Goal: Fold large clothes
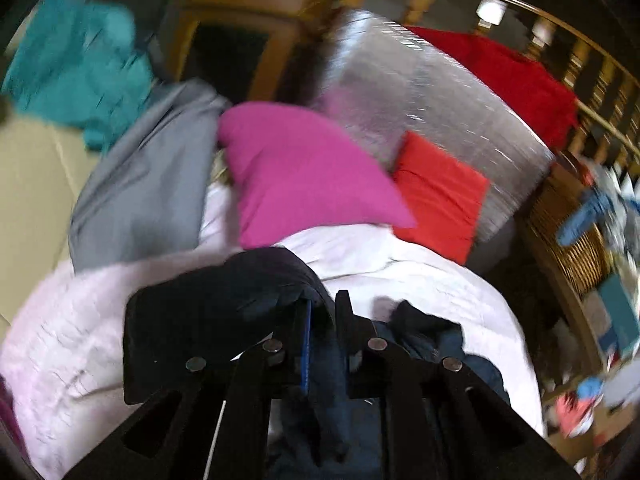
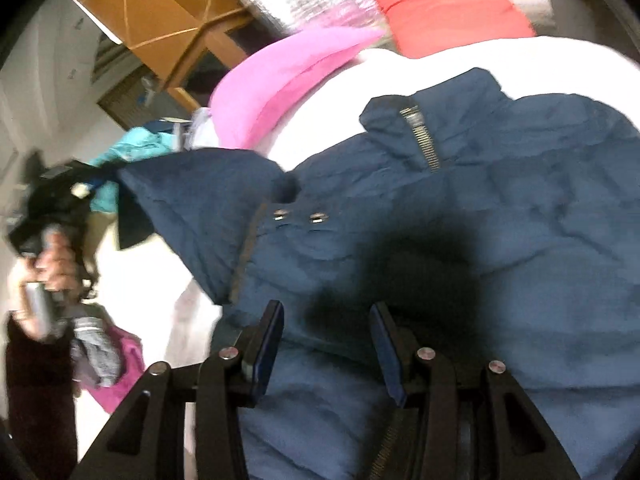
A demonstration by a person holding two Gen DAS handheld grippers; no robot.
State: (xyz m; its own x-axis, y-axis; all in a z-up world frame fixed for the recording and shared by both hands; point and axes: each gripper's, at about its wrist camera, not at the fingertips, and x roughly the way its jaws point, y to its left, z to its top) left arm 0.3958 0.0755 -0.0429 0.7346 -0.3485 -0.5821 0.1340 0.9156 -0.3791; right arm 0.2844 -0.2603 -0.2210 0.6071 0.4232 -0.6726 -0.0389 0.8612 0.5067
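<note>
A navy blue jacket [image 2: 500,220] with a metal zipper and snaps lies spread on a white bed cover [image 2: 440,64]. My right gripper [image 2: 326,332] is open just above the jacket's lower part, holding nothing. My left gripper [image 1: 322,316] is shut on a fold of the jacket [image 1: 224,304] and lifts it off the white cover [image 1: 420,276]. In the right wrist view the left gripper [image 2: 60,216] shows at the far left, holding up the jacket's sleeve end [image 2: 200,208].
A magenta cushion [image 1: 304,168], a red cushion [image 1: 440,196], a grey garment [image 1: 148,176] and a teal garment [image 1: 76,68] lie beyond the jacket. A silver foil sheet [image 1: 420,92] and wooden bed rails [image 1: 580,68] stand behind. Clutter lies on the floor at right [image 1: 592,396].
</note>
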